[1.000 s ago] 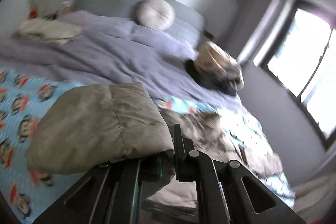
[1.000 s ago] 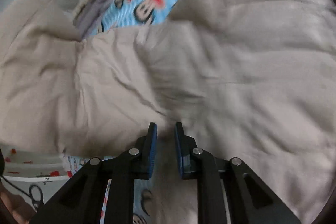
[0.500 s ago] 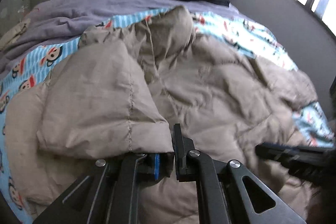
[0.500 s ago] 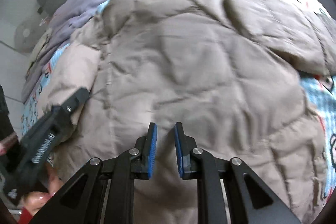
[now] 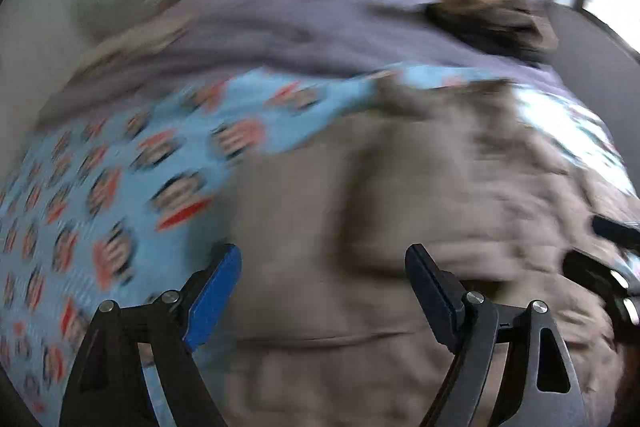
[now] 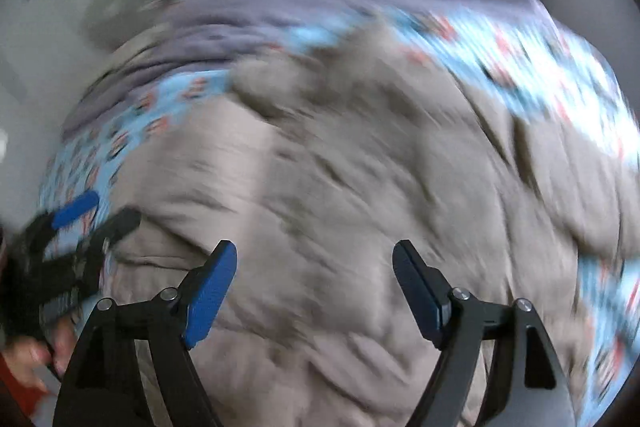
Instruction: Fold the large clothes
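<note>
The folding looks only partly done, with more folds left. The beige puffer coat [image 6: 340, 187] lies rumpled and quilted across the blue monkey-print sheet [image 5: 120, 167] on the bed. The left gripper [image 5: 324, 283] and right gripper [image 6: 316, 279] are both opening wide, gripping nothing.

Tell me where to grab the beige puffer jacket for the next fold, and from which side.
Probably pinch the beige puffer jacket at its near edge, coming down from above: it lies flat on the blue monkey-print sheet, so only its edges give something to pinch.
</note>
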